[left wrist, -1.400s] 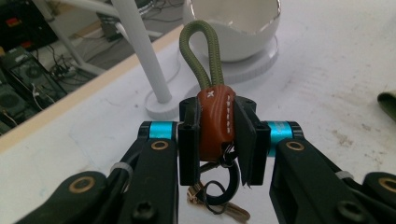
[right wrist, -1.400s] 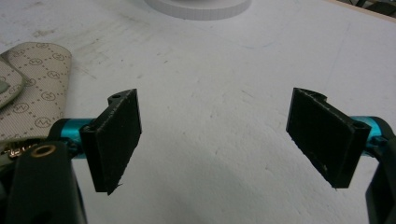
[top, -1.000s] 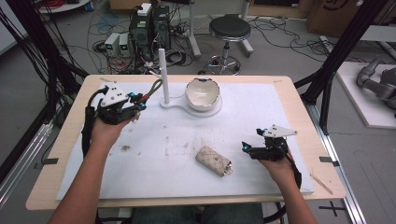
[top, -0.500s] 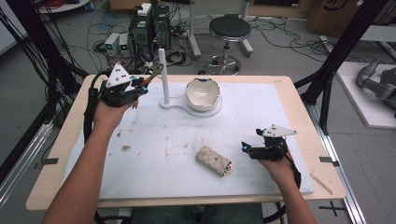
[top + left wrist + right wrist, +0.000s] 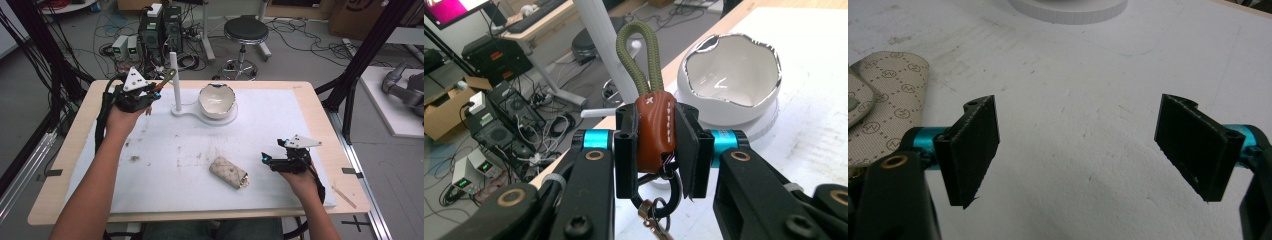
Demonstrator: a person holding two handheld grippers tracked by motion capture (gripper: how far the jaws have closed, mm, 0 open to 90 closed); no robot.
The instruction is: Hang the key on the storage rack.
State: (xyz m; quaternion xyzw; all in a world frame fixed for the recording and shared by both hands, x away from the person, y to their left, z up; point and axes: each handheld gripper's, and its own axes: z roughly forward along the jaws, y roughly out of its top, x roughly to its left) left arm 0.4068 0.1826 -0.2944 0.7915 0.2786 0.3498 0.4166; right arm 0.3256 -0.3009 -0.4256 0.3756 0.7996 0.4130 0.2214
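High view: left gripper (image 5: pixel 152 92) clamps brown key fob (image 5: pixel 653 130) at post's (image 5: pixel 174 80) 9 o'clock; right gripper (image 5: pixel 266 160) wide open, empty, at pouch's (image 5: pixel 228 172) 3 o'clock.

Brown leather key fob (image 5: pixel 653 127) with white stitching, olive cord loop (image 5: pixel 638 55) standing upright above it, metal key rings (image 5: pixel 659 202) dangling beneath, held off the table, just left of the white post (image 5: pixel 175 80), loop tip near the post's upper part
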